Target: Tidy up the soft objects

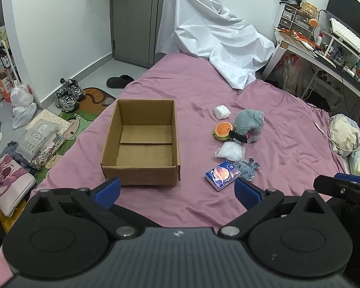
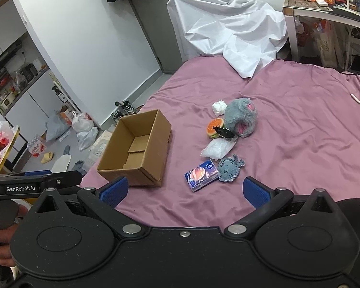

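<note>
Both grippers hovered above the near edge of a bed covered by a purple sheet (image 1: 192, 91). The left gripper (image 1: 177, 190) had its blue-padded jaws spread wide and held nothing; the right gripper (image 2: 184, 189) was likewise spread and unloaded. An open cardboard box (image 1: 141, 141) sat upright on the sheet, its interior showing only its bottom flaps. To the right of the box, well apart from it, lay a loose cluster of soft items: a tissue packet (image 2: 201, 175) nearest the grippers, a small blue plush (image 2: 229, 168) touching it, a clear plastic bag (image 2: 216, 148) behind these, then a toy burger (image 2: 214, 126) beside a large grey plush (image 2: 240, 117), and a white wad (image 2: 219, 107) farthest back. A small black object (image 2: 224, 132) rested between burger and grey plush. A white cloth (image 1: 211, 36) draped the bed's far end.
</note>
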The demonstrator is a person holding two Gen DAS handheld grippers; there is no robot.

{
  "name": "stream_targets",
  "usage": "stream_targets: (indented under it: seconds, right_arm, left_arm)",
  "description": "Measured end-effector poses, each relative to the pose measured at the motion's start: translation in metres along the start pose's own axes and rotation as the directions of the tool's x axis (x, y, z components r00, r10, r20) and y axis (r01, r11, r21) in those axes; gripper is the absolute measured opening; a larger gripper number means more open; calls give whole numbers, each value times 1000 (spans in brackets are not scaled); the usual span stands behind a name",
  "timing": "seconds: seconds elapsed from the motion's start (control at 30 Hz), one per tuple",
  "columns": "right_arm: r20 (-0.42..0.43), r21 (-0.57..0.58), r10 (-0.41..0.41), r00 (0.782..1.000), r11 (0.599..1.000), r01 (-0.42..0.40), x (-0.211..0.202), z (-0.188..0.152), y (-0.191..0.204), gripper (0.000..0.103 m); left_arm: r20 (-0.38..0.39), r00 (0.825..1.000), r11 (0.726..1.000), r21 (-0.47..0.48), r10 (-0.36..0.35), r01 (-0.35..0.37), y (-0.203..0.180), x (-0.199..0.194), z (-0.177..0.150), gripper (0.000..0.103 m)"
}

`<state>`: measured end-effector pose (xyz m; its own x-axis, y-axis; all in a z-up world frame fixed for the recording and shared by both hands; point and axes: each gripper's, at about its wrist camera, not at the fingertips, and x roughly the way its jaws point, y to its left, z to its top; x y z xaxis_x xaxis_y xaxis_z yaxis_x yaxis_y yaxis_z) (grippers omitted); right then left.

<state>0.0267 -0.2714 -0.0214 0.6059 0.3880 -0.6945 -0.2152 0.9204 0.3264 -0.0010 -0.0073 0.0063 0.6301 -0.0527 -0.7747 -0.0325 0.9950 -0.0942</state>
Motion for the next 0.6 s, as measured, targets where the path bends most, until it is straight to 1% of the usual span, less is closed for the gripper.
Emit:
stream_targets:
  seconds: [0.17,0.3,0.4,0.47,0.6]
  right_arm:
    - [1,-12,-13,1000,1000,13,1,-1,0,103]
    - [4,-32,-2,1000,999,2,-2,0,4,103]
    - [4,-36,-9,1000,999,9,-1,1,5,103]
    - [0,-23,10,1000,1000,-10,0,1,4,103]
    - [2,-44,-17,1000,999,17,2,1,8,103]
  left_arm:
    - [-5,1000,1000,-12,5,-6,3,3,1,101]
    - [-4,1000,1000,-12,9,-9,3,4,2,101]
    - [-5,1000,1000,-16,10,-10,3,4,2,101]
    - [-8,1000,1000,-17,11,-11,3,5,1,101]
    - [-7,1000,1000,-15,11,-11,4,7,1,101]
